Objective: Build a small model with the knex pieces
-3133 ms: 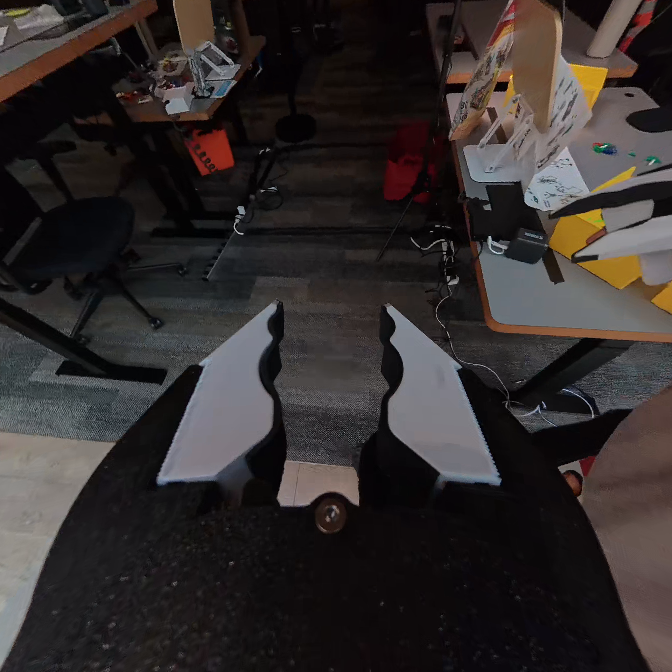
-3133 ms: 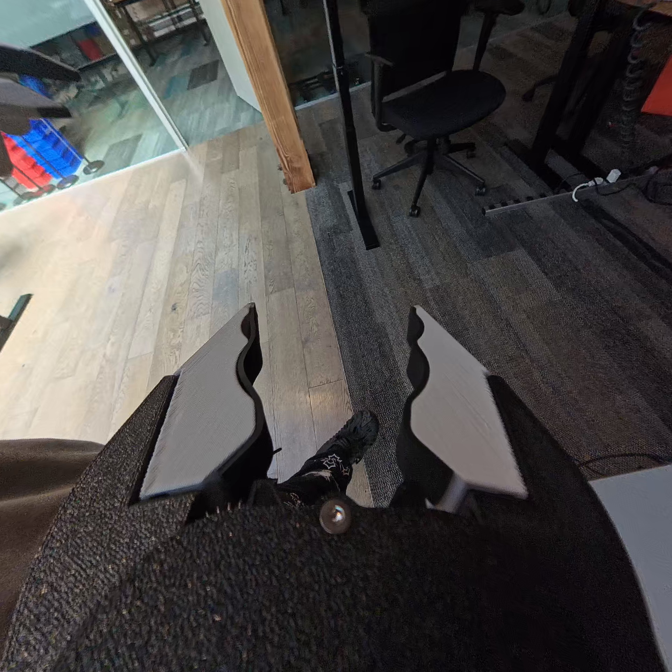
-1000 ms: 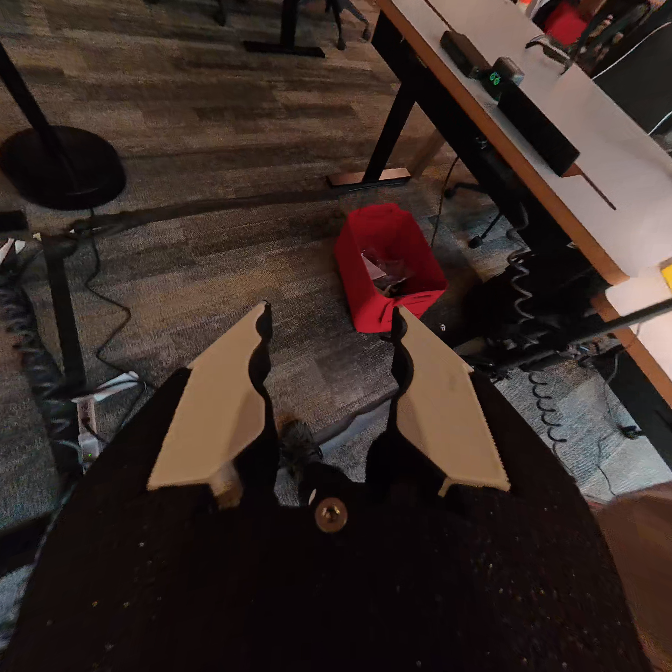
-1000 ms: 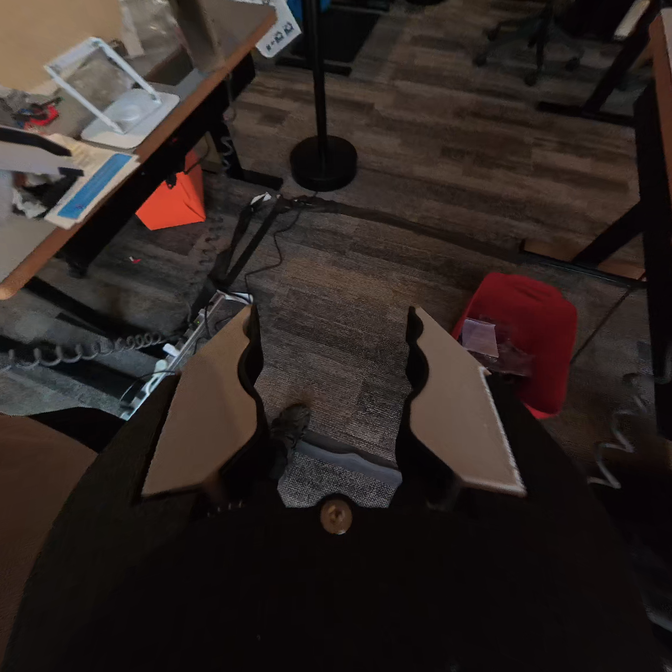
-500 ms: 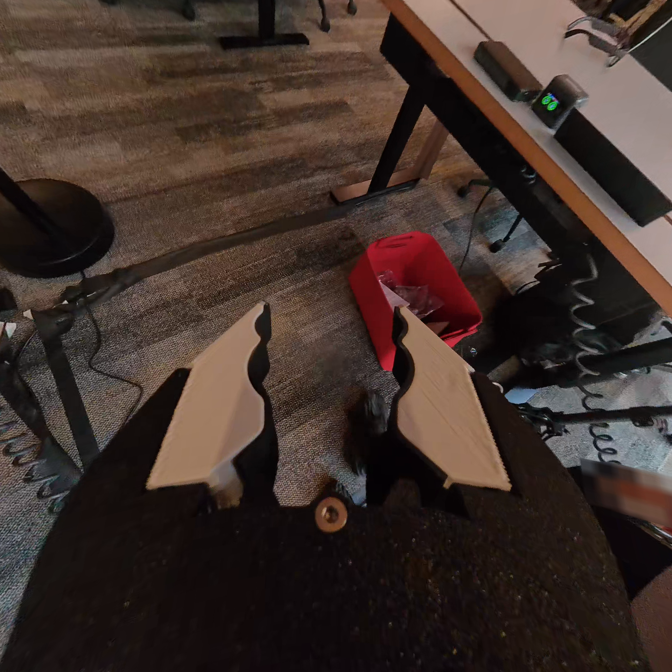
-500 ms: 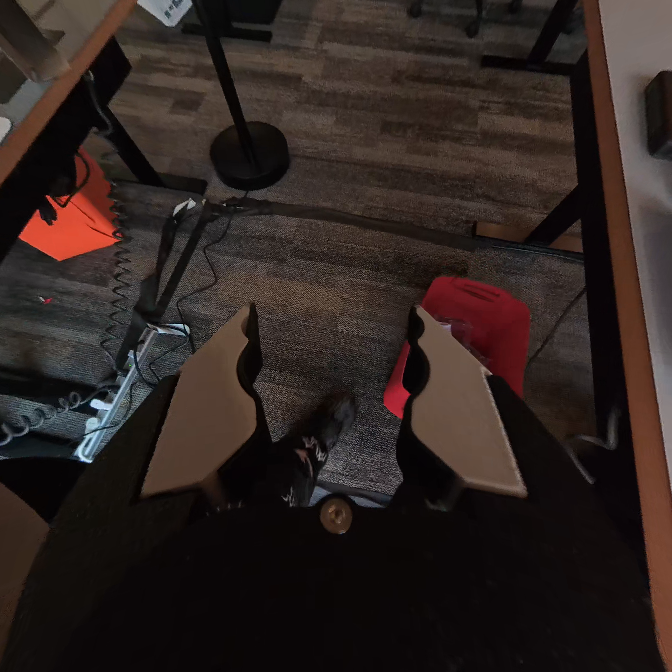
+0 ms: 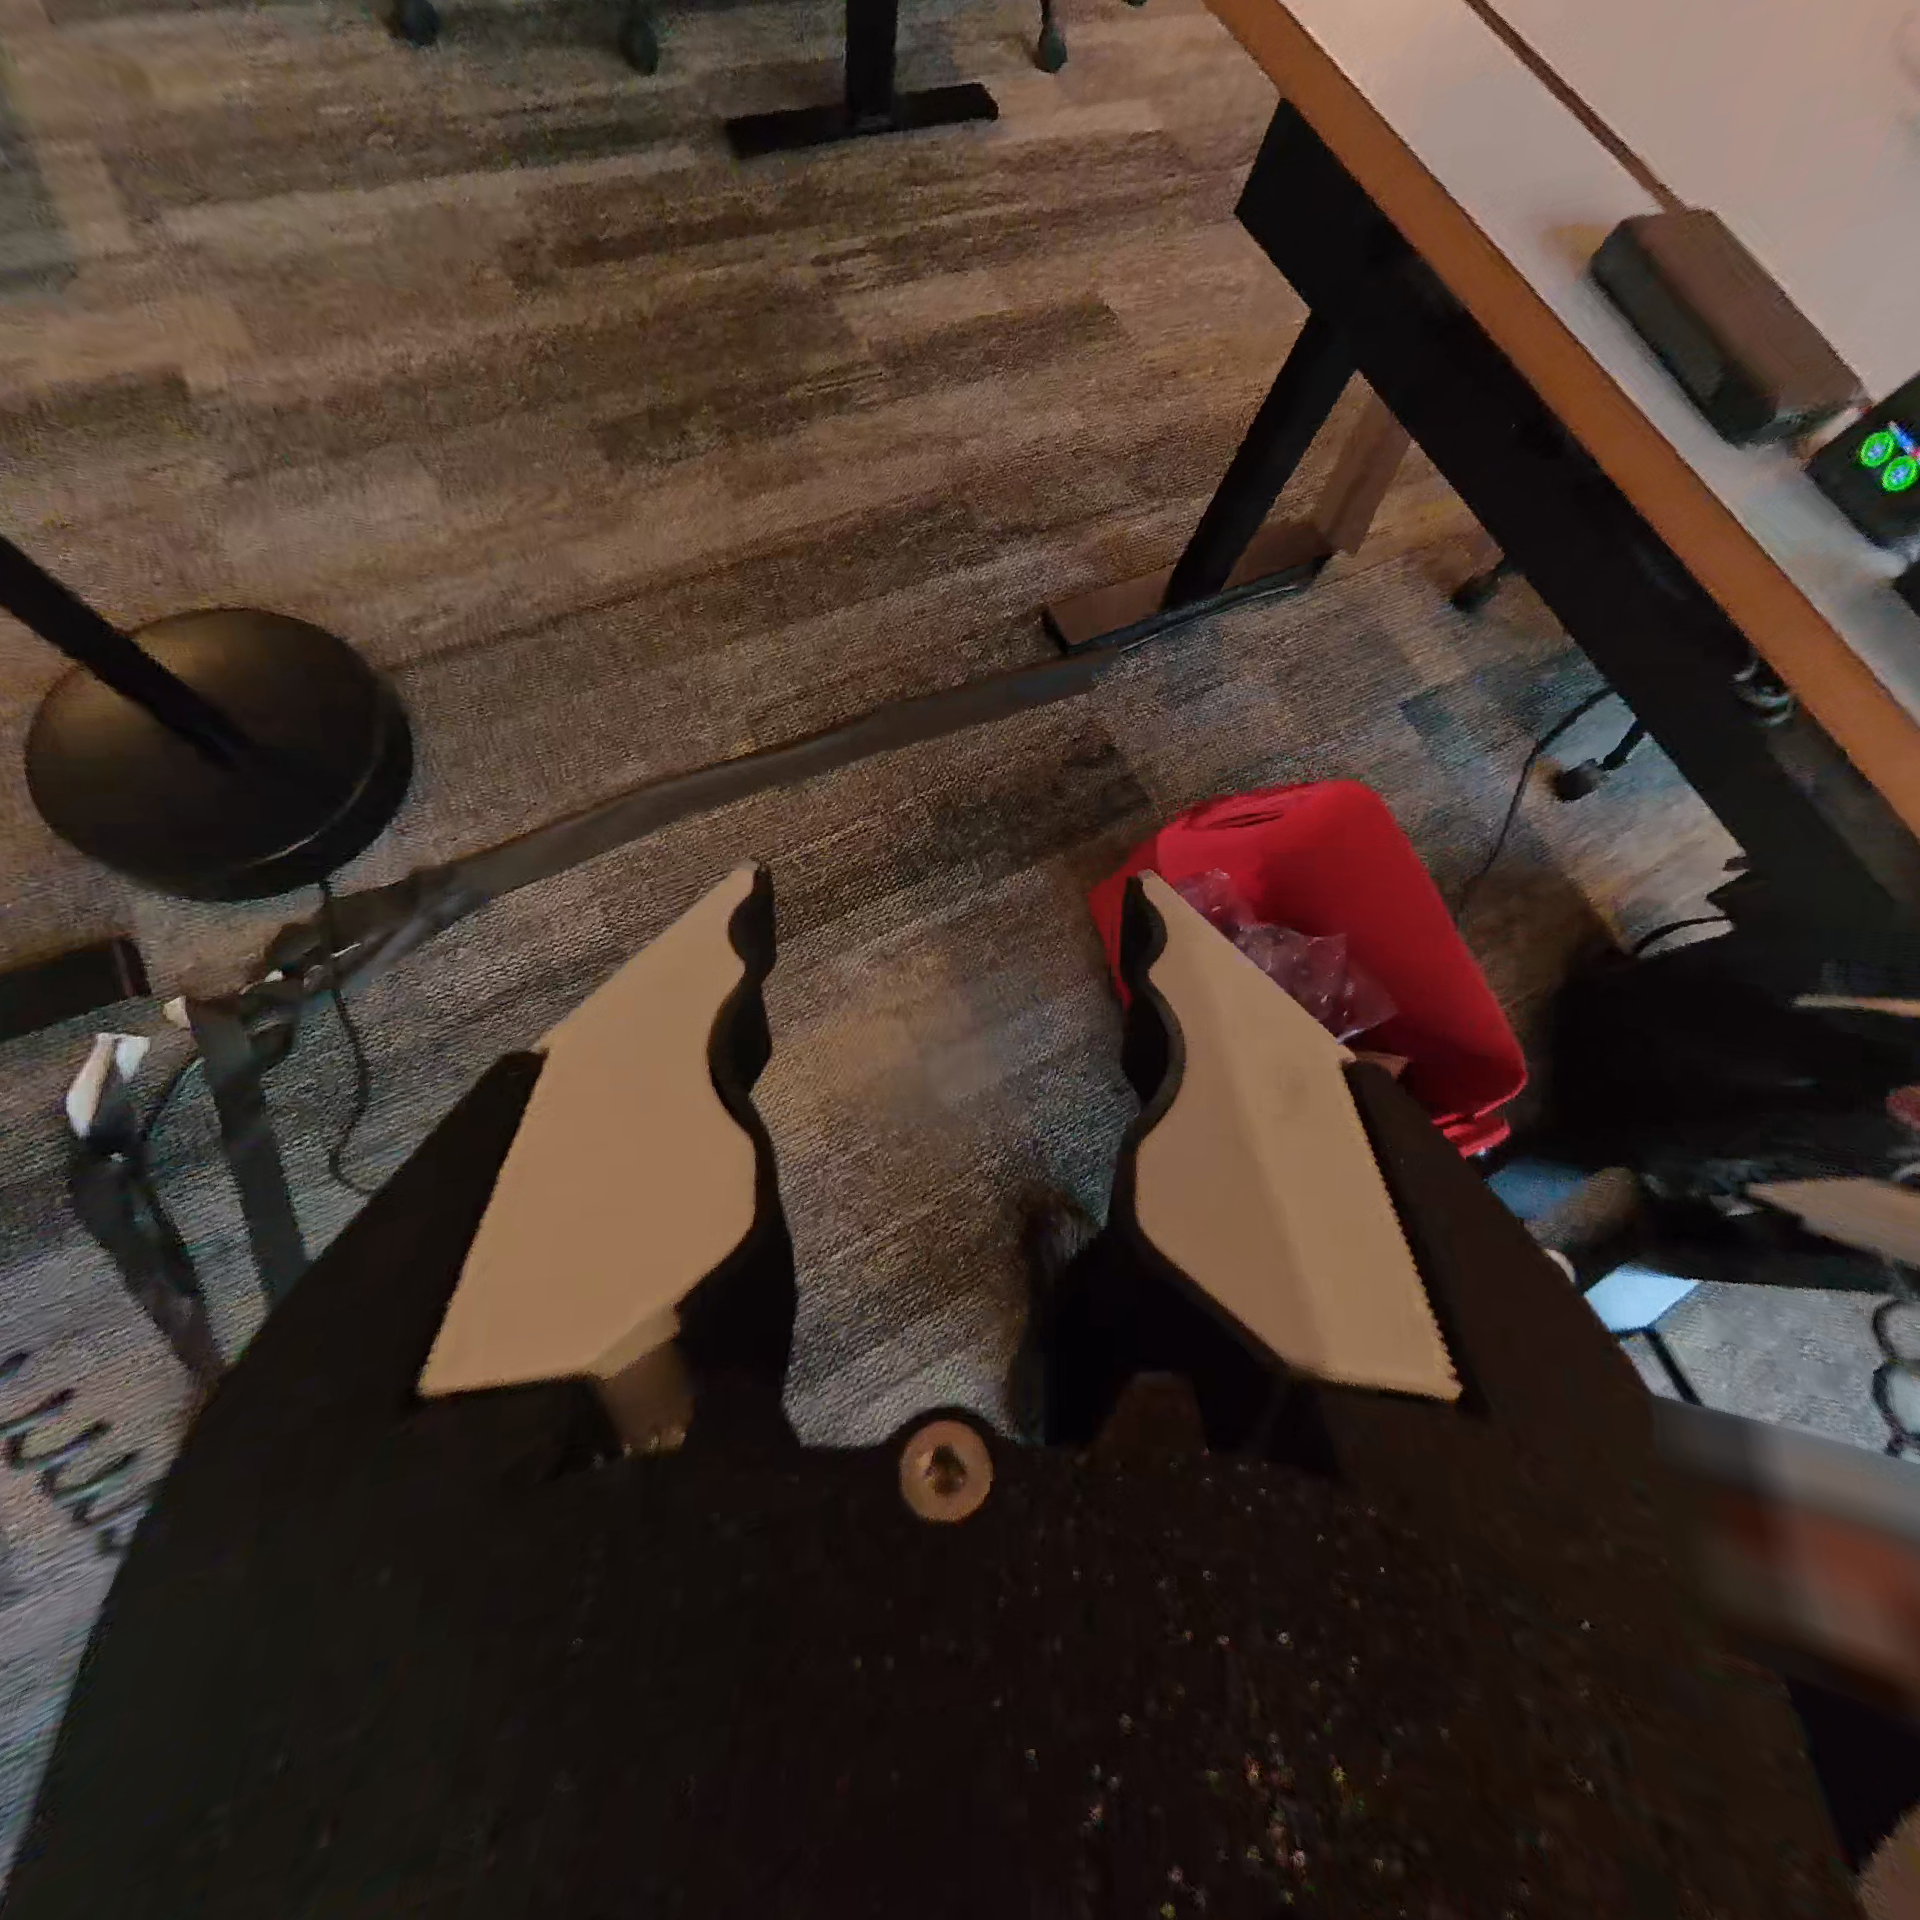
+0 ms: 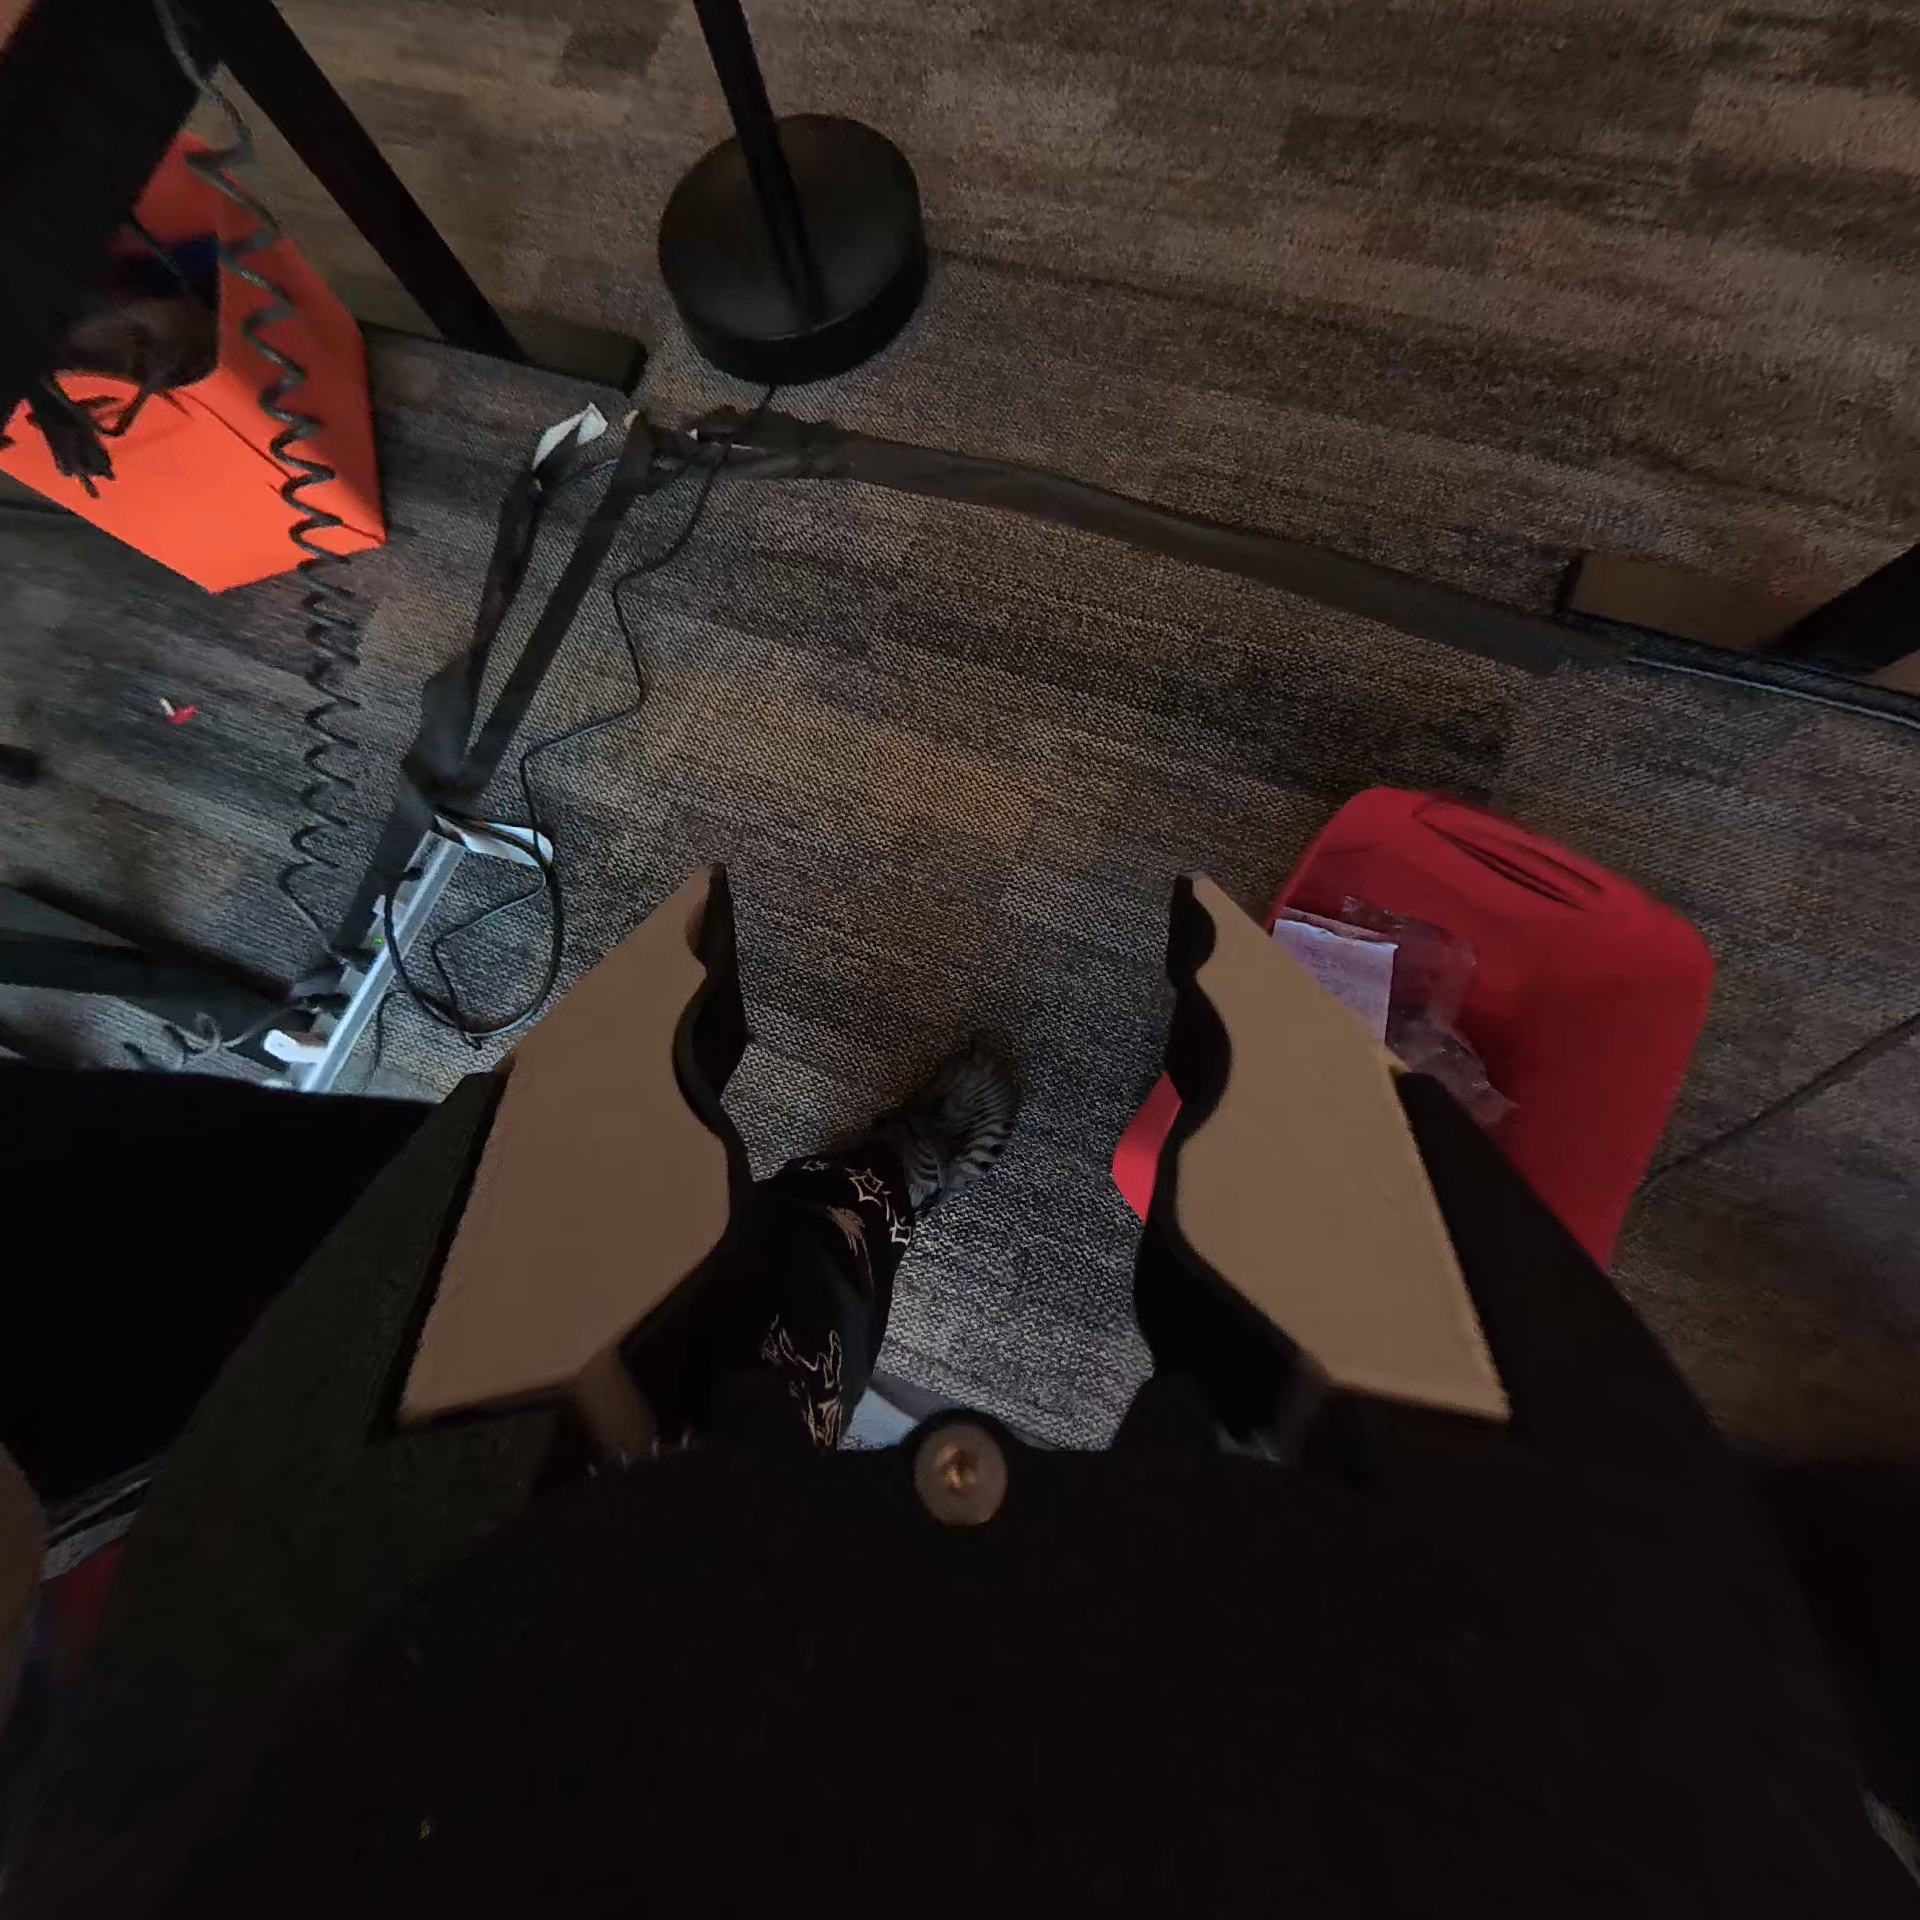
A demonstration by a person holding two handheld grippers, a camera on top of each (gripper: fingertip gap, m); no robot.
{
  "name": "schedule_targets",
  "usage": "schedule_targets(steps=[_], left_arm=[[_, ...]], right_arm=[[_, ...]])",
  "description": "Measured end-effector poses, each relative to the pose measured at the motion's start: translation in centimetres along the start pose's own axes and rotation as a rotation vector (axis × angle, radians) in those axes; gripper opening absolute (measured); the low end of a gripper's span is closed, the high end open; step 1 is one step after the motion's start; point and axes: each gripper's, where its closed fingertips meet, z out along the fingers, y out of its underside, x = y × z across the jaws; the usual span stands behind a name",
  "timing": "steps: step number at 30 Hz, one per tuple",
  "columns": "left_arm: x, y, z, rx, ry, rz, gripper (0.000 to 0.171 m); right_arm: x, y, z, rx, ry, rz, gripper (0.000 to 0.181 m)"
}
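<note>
Hovering over grey carpet (image 7: 727, 416), both units empty: left gripper (image 7: 945, 904) jaws spread, gripping nothing; right gripper (image 8: 945, 904) likewise released. Nearest item: red bin (image 7: 1351, 935), on floor just right of both, holding clear wrapping (image 7: 1288, 966), beside desk (image 7: 1558, 156) leg. Black stand base (image 8: 790, 244) far, cables (image 8: 520, 779) left. Shoe (image 8: 961, 1117) under right unit. Advice: keep jaws clear of cables.

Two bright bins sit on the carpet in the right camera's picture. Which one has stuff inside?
The red bin, beside the right fingers, holds paper and crumpled plastic. The orange bin shows no contents.
</note>
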Motion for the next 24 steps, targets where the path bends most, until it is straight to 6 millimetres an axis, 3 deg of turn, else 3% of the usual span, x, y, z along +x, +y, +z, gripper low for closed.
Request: schedule_targets(steps=[4, 9, 17, 24], left_arm=[[1.1, -2.6, 4.1, 0.005, 0.039, -0.051, 0.065], [0.0, -4.9, 6.1, 0.014, 0.028, -0.045, 0.064], [-6.9, -8.1, 9.7, 0.063, -0.041, -0.151, 0.064], [-15.5, -11.7, 17.4, 0.08, -0.07, -0.204, 0.065]], right_arm=[[3.7, -1.1, 0.8, -0.016, 0.026, 0.023, 0.082], [7.7, -5.0, 2.9, -0.002, 0.059, 0.003, 0.081], [10.7, -14.2, 8.3, 0.023, 0.044, -0.1, 0.082], [14.2, -25.7, 15.5, 0.027, 0.075, -0.156, 0.082]])
